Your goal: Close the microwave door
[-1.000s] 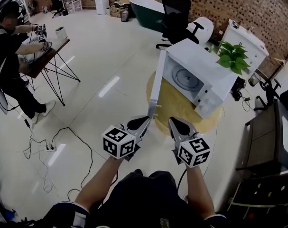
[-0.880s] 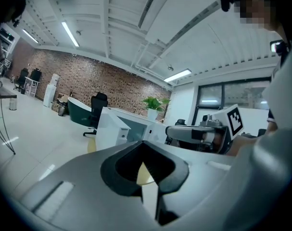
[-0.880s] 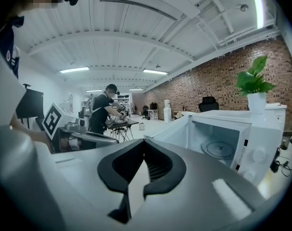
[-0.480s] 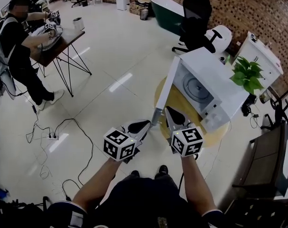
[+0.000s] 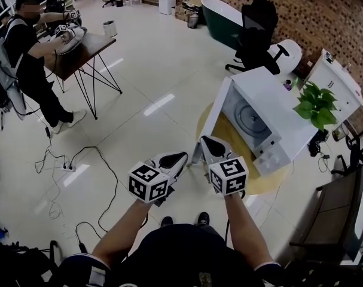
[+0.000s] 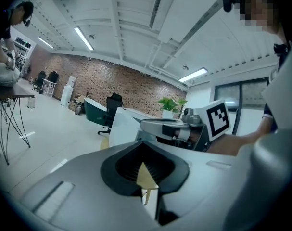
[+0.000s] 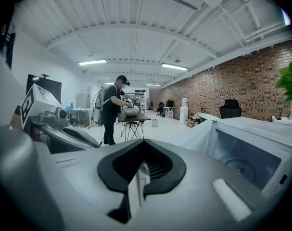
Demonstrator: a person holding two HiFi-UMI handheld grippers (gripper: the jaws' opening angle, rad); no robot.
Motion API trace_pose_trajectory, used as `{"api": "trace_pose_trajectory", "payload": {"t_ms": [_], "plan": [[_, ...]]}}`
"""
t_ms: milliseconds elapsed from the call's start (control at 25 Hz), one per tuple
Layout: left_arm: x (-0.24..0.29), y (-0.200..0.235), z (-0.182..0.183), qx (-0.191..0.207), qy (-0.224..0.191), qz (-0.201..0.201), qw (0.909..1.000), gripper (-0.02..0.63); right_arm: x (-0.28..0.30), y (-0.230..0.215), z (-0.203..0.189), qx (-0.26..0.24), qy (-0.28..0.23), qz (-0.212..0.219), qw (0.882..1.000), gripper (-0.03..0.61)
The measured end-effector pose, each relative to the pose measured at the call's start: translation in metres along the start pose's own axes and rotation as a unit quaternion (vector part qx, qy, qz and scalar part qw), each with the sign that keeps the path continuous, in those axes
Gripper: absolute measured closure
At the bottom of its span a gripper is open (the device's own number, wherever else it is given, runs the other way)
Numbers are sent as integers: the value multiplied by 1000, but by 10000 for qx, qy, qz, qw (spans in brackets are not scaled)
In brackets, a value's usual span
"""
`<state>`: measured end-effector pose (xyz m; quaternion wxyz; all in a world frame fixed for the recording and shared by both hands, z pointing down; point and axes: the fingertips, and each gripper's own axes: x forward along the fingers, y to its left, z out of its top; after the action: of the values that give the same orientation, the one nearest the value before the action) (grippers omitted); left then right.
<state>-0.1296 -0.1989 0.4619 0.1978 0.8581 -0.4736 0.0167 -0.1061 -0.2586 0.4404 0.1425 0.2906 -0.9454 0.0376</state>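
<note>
The white microwave (image 5: 271, 121) stands on a round yellow table (image 5: 226, 139), its cavity (image 7: 242, 160) showing. Its door (image 5: 212, 118) is swung wide open, edge-on towards me. My right gripper (image 5: 206, 142) sits at the door's lower free corner, jaws together; whether it touches the door I cannot tell. My left gripper (image 5: 179, 157) is just left of it, beside the door's outer face, jaws together and holding nothing. In the left gripper view, the left gripper (image 6: 145, 170) points past the right gripper's fingers (image 6: 162, 126) at the door (image 6: 121, 126). In the right gripper view, the right gripper (image 7: 142, 170) faces the door (image 7: 196, 136).
A person (image 5: 23, 52) works at a small folding table (image 5: 79, 43) at the far left. Cables and a power strip (image 5: 66, 167) lie on the floor at left. An office chair (image 5: 256, 26), a green tub (image 5: 220, 11) and a potted plant (image 5: 316, 106) stand behind the microwave.
Both grippers have come closer to the open door. The right gripper has shifted left to the door's free lower corner. The door's angle looks the same.
</note>
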Motion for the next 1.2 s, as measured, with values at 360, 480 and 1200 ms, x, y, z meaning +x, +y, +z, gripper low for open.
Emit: {"api": "trace_pose_trajectory", "payload": {"t_ms": [360, 480, 1200], "plan": [[36, -21, -4, 39, 165, -392, 9991, 603, -27, -19, -9, 97, -30, -159, 9998, 577], [49, -28, -6, 72, 235, -522, 9983, 603, -41, -34, -13, 167, -55, -388, 9991, 577], [101, -83, -11, 301, 510, -1230, 9906, 603, -125, -169, -41, 596, 58, -2339, 9704, 577]]}}
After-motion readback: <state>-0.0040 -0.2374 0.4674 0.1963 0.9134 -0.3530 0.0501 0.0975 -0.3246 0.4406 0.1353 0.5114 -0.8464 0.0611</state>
